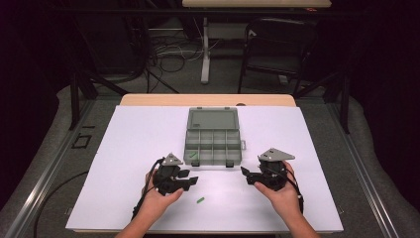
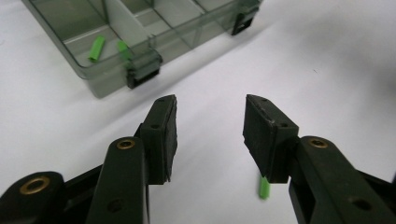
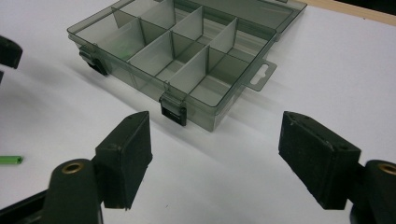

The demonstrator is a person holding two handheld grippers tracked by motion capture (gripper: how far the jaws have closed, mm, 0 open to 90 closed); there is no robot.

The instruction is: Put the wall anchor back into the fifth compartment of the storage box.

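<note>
The left gripper (image 1: 190, 177) hangs released, jaws apart, just above and beside the small green plastic stick (image 1: 200, 200) lying loose on the white table sheet (image 1: 138, 134). Pickup looks to be the step in hand; next it likely must drop, close on the stick, and carry it to the translucent grey compartment box (image 1: 213, 144), open mid-table, where 2 like sticks (image 2: 97, 48) already lie. The right gripper (image 1: 246, 174) waits released nearby. Beyond the table: grey floor, cables, a dark chair (image 1: 277, 44)
</note>
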